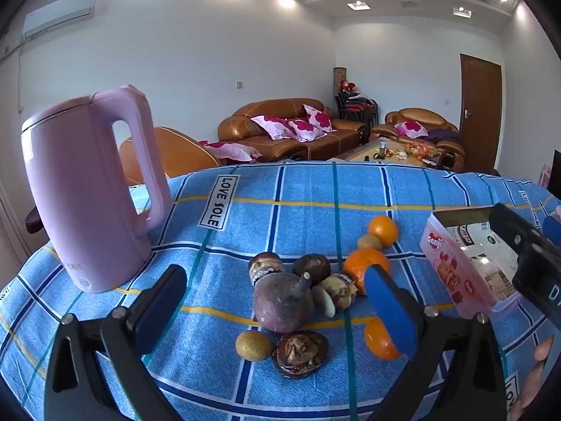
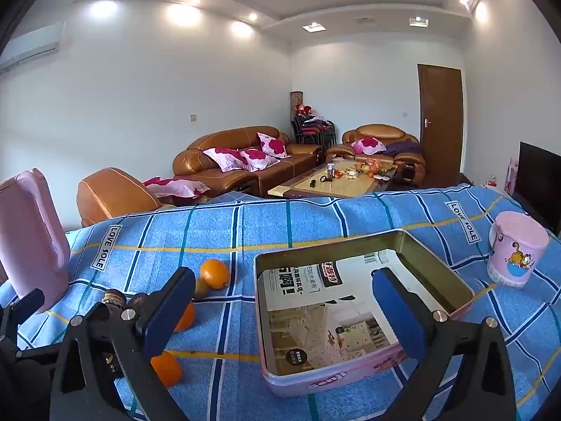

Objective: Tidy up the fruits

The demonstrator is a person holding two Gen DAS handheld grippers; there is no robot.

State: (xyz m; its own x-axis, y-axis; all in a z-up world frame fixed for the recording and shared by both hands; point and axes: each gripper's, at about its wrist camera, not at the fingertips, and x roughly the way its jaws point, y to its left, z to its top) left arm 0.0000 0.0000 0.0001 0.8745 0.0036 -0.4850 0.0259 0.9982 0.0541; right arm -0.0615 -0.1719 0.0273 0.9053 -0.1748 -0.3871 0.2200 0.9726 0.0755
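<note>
Hovering over the blue plaid tablecloth (image 1: 305,189), our left gripper (image 1: 277,301) has its blue-padded fingers spread wide and grips nothing; between them lies a cluster of fruit. At its centre sits a round purple mangosteen with a grey stem (image 1: 283,301), touching a peeled brownish fruit (image 1: 337,294) to its right and two dark brown fruits (image 1: 311,268) behind it. Nearer to us lie a small olive-green round fruit (image 1: 253,345) and a cracked dark brown fruit (image 1: 301,353), side by side. A bright orange citrus (image 1: 361,266) rests just behind the right finger, a second orange (image 1: 378,340) is partly hidden by that finger, and a third orange (image 1: 384,229) sits farther back beside a small greenish fruit (image 1: 370,242).

Our right gripper (image 2: 284,305) is likewise wide open and holds nothing, poised above the shallow pink rectangular tin lined with printed paper (image 2: 301,382), which has no fruit in it and stands to the right of the cluster. A tall pink electric kettle (image 1: 87,193) stands at the left, and a small pink cartoon-printed bucket (image 2: 515,249) at the far right.
</note>
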